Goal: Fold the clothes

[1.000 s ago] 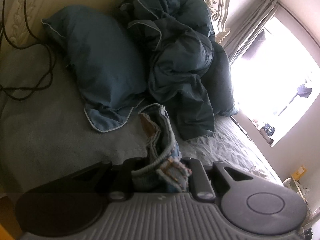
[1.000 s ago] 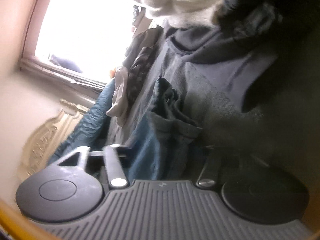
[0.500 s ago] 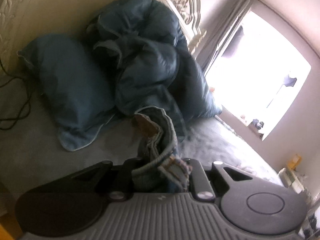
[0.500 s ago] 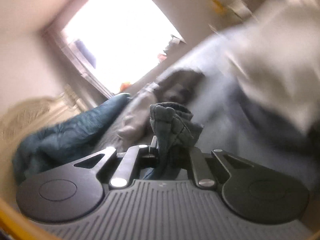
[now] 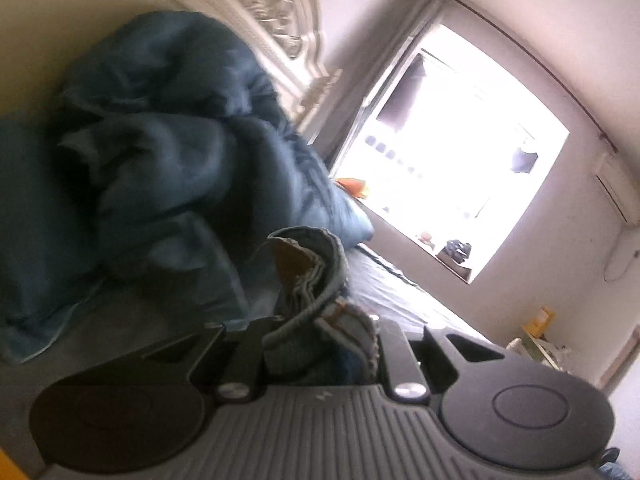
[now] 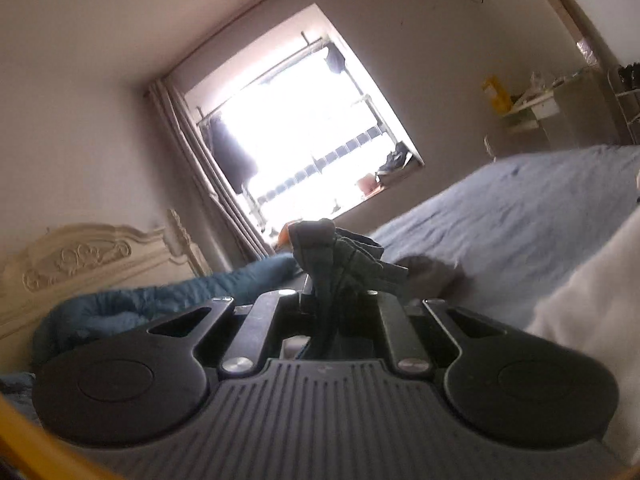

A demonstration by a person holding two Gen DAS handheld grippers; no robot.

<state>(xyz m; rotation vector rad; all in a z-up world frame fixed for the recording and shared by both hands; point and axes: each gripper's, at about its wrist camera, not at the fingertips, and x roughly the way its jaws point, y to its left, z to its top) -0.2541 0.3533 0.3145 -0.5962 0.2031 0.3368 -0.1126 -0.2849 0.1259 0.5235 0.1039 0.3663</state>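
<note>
At the bottom centre of the left wrist view, the left gripper (image 5: 320, 344) has its fingers closed on the thick denim waistband of the jeans (image 5: 316, 280); the bunched band stands up out of the grip toward the middle of the frame, a brown patch showing on its inner side. At the bottom centre of the right wrist view, the right gripper (image 6: 332, 308) likewise has its fingers clamped tight on a darker crumpled fold of cloth (image 6: 340, 256), probably another part of the same garment, though the link between the two grips is out of sight. Pinching at two places, I judge, lets the garment hang and spread so it can be laid flat for the first fold. Beyond the grips lies the grey bed (image 6: 520, 216), with a heaped blue duvet (image 5: 168, 140) at left against the carved headboard (image 6: 80, 256). Farthest off, the bright window (image 5: 460, 140) fills the upper right of the left view
</note>
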